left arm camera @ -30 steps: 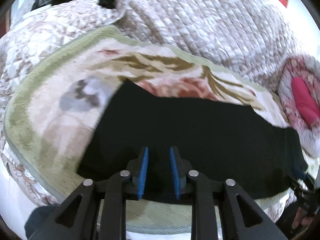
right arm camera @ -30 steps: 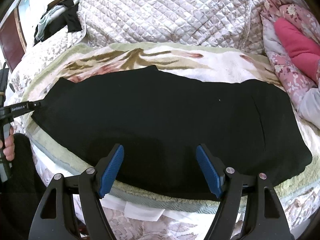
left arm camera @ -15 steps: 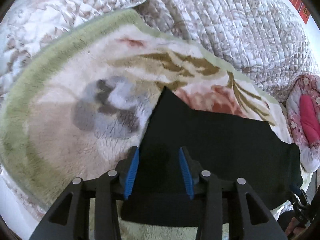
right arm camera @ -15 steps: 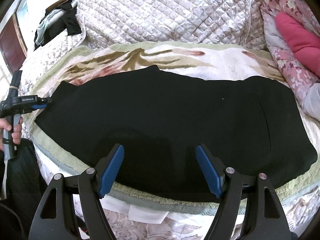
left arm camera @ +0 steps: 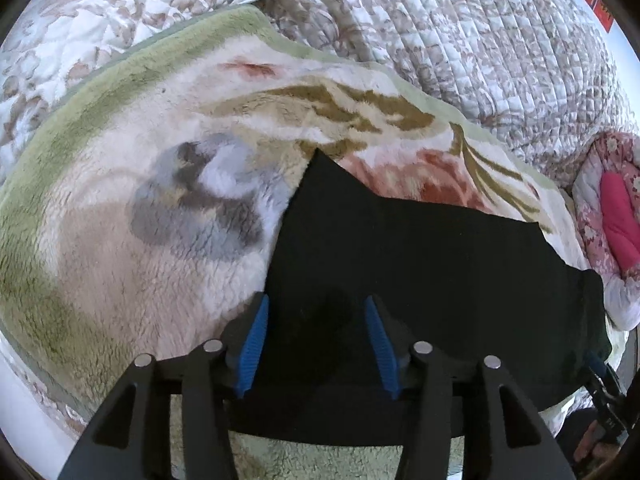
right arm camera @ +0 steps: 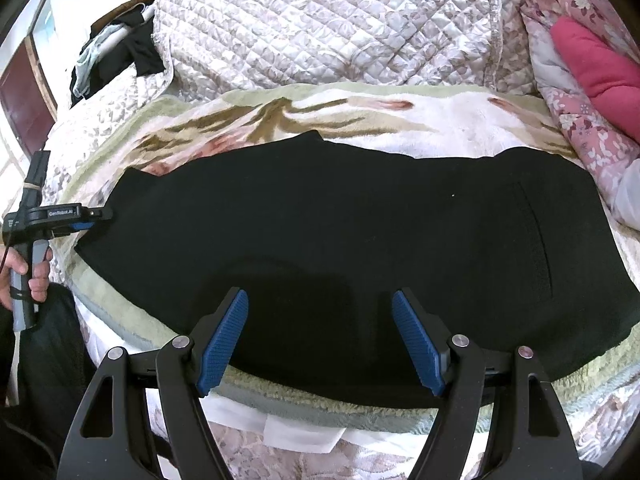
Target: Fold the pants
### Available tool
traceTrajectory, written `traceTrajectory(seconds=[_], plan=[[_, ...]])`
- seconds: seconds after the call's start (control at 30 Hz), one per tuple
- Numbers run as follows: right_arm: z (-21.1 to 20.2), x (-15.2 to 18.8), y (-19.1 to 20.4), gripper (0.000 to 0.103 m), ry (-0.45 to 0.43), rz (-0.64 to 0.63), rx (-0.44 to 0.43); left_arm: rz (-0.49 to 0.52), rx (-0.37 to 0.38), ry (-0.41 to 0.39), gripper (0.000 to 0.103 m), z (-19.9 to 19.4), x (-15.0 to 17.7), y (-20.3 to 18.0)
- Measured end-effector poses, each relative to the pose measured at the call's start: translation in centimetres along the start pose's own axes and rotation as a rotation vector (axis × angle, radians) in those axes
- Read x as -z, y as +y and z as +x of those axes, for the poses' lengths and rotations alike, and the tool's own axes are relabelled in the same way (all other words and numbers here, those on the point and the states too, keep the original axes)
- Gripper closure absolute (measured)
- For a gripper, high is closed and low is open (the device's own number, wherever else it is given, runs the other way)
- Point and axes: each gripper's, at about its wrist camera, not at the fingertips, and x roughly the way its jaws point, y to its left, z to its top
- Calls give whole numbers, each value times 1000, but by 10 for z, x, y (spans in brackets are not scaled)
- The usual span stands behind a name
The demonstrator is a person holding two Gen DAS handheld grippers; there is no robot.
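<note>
Black pants (right arm camera: 340, 232) lie flat and folded lengthwise across a floral fleece blanket (right arm camera: 440, 120) on the bed; they also show in the left wrist view (left arm camera: 420, 256). My left gripper (left arm camera: 316, 340) is open, its blue pads straddling the pants' left end near the leg hem. It also shows in the right wrist view (right arm camera: 86, 220) at the pants' left edge. My right gripper (right arm camera: 320, 336) is open and empty, hovering over the pants' near edge at the middle.
A quilted bedspread (right arm camera: 340, 28) rises behind the blanket. A pink pillow and floral bedding (right arm camera: 592, 72) lie at the right. Dark clothes (right arm camera: 116, 60) are piled at the back left. The bed's front edge runs below the grippers.
My left gripper has opened wider and moved forward over the pants' left end, so the view tilted toward the blanket. My right gripper has stayed open and almost still.
</note>
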Motion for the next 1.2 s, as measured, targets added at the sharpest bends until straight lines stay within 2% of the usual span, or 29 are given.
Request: traceTrajectory(seconds=[0.13, 0.23, 0.27, 0.33, 0.53, 0.6, 0.63, 0.7, 0.77, 0.83, 1.0, 1.2], plan=[[-1, -1, 0, 28, -7, 8, -6, 59, 6, -4, 30, 11, -9, -8], [-3, 0, 1, 28, -13, 4, -8, 104, -29, -16, 30, 11, -5, -19], [-4, 0, 1, 28, -14, 5, -10, 114, -26, -18, 37, 8, -3, -20], [-4, 1, 1, 28, -18, 7, -15, 114, 39, 1, 56, 4, 3, -21], [-5, 0, 0, 28, -29, 27, -33, 103, 20, 16, 65, 13, 1, -19], [-8, 0, 0, 28, -38, 28, -37, 100, 2, 9, 79, 16, -1, -20], [-10, 1, -1, 28, -42, 30, -39, 103, -8, 9, 95, 16, -1, -21], [-13, 2, -3, 28, -53, 39, -40, 89, 1, 13, 96, 13, -3, -21], [-15, 2, -7, 28, -63, 53, -41, 92, 30, -6, 97, 5, -4, -26], [-18, 2, -12, 28, -73, 68, -46, 91, 91, -35, 97, -10, -6, -35], [-22, 2, -21, 28, -90, 99, -49, 138, 229, -86, 97, -39, -11, -80], [-29, 5, -33, 28, -101, 125, -31, 232, 378, -42, 97, -23, -8, -160]])
